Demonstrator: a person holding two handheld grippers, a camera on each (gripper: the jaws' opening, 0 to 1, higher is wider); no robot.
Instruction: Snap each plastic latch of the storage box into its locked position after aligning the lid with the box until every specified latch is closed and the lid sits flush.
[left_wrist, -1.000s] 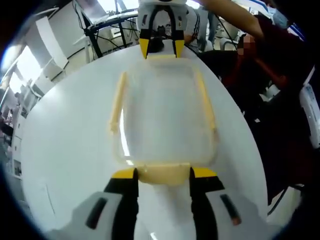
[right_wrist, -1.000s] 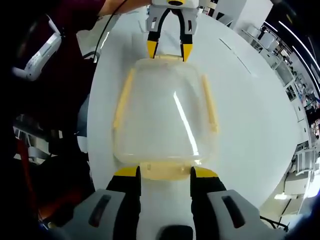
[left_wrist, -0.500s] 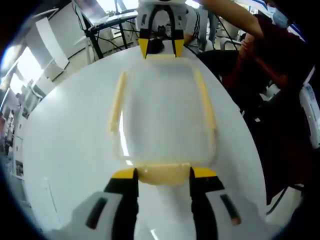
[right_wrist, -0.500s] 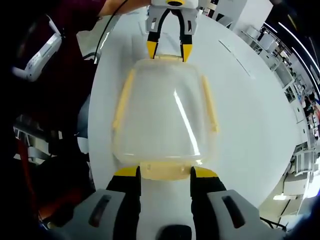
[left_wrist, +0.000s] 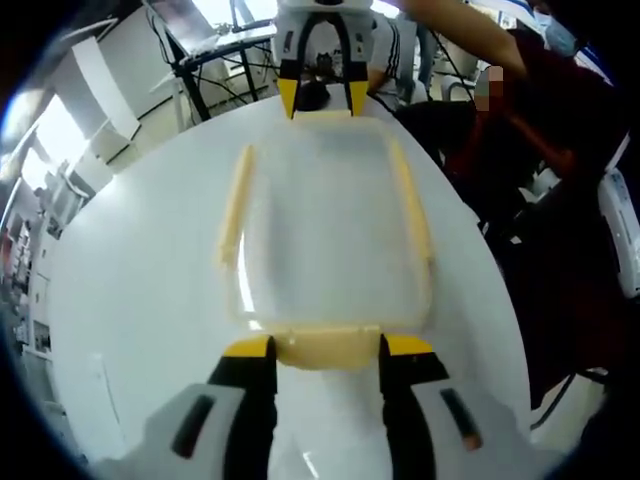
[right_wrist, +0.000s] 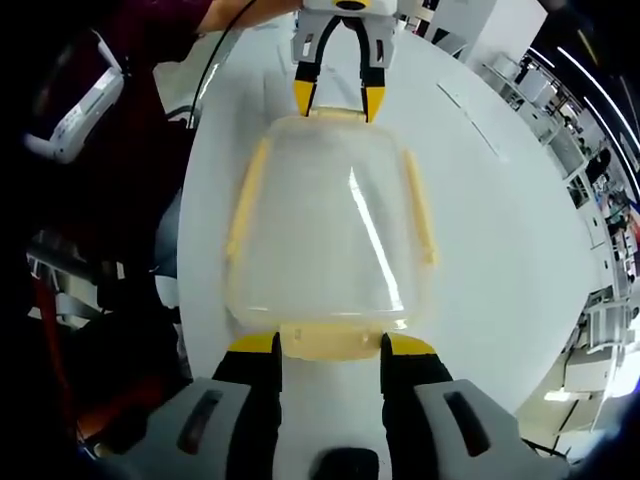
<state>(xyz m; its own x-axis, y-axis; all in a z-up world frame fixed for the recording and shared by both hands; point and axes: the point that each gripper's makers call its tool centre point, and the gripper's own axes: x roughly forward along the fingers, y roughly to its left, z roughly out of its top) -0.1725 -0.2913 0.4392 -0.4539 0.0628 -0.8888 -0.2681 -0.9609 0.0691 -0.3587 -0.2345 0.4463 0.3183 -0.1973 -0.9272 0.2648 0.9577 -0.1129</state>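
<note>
White round table (left_wrist: 130, 300) under bright office windows, desks beyond. Clear storage box (left_wrist: 325, 230) lying central, left gripper (left_wrist: 325, 347) and right gripper (right_wrist: 330, 345) spread wide, bracketing yellow end latches (right_wrist: 330, 340).

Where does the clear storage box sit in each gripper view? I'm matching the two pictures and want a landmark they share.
Left gripper view: the storage box lies mid-frame on the white table, its near end latch between the left gripper jaws.
Right gripper view: the box lies mid-frame, with the right gripper at its near end.
Shared landmark: the yellow side latches along both long edges.
</note>
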